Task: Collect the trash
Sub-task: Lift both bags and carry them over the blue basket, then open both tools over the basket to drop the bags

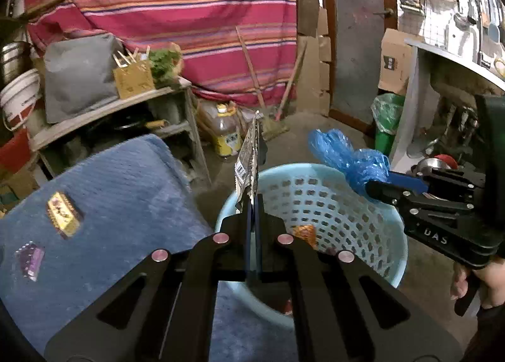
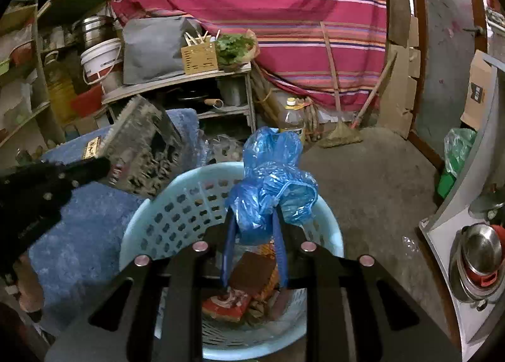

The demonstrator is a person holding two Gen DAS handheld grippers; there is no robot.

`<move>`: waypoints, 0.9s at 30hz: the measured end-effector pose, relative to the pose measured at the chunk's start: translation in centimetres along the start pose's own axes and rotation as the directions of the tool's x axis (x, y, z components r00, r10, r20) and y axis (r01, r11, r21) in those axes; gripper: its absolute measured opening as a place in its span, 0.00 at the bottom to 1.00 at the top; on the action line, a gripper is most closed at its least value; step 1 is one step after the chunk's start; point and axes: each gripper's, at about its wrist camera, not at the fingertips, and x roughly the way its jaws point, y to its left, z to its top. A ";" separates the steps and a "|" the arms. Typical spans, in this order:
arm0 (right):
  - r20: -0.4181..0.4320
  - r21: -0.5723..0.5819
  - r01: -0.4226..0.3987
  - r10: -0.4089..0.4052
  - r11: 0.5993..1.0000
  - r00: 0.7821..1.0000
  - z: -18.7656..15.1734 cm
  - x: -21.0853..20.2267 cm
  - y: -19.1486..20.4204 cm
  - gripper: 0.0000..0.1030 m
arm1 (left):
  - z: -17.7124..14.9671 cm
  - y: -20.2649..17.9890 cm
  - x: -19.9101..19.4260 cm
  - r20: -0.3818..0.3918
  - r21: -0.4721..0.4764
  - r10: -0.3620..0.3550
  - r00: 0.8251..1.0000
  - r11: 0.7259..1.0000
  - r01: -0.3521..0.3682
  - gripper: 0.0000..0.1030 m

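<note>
My left gripper (image 1: 252,201) is shut on a silver and black wrapper (image 1: 247,163) with a barcode, held upright over the near rim of a light blue perforated basket (image 1: 399,236). My right gripper (image 2: 254,213) is shut on a crumpled blue plastic bag (image 2: 271,185) above the same basket (image 2: 151,220). Brown and red wrappers (image 2: 246,277) lie in its bottom. In the left wrist view the right gripper (image 1: 378,187) comes in from the right with the bag (image 1: 347,157). A gold wrapper (image 1: 63,217) and a purple wrapper (image 1: 30,259) lie on a blue mat (image 1: 132,191).
A green bin (image 1: 386,128) lined with a green bag stands by the right counter (image 2: 442,223), which holds metal pots. An oil bottle (image 1: 225,135), a broom (image 2: 341,135) and a cluttered wooden shelf (image 2: 176,81) stand behind the basket under a striped cloth. Bare concrete floor (image 2: 372,179) lies right of the basket.
</note>
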 end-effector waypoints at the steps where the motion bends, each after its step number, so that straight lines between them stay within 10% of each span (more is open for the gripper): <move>1: -0.001 0.006 -0.002 0.002 1.000 1.000 -0.1 0.0 -0.2 0.22 | -0.1 -0.4 0.8 -0.018 -0.004 -0.005 1.000 1.000 0.005 0.01; 8: -0.018 0.027 -0.015 0.016 1.000 1.000 -1.3 0.2 -1.6 0.22 | -0.8 -0.9 3.5 -0.068 -0.030 -0.030 0.997 0.999 0.028 0.06; 12: -0.037 0.024 -0.021 0.022 0.999 0.999 -1.7 0.7 -1.6 0.22 | -1.0 -0.3 3.5 -0.063 -0.057 0.007 0.998 0.998 -0.010 0.41; 24: -0.097 -0.027 -0.028 0.025 0.999 0.995 -2.7 3.9 1.6 0.25 | -2.7 5.6 -2.6 0.010 -0.168 0.209 0.978 0.964 -0.205 0.94; 27: -0.109 -0.036 0.004 -0.008 0.999 0.994 -3.0 5.1 2.5 0.63 | -3.5 7.1 -5.1 0.038 -0.186 0.254 0.966 0.952 -0.243 0.95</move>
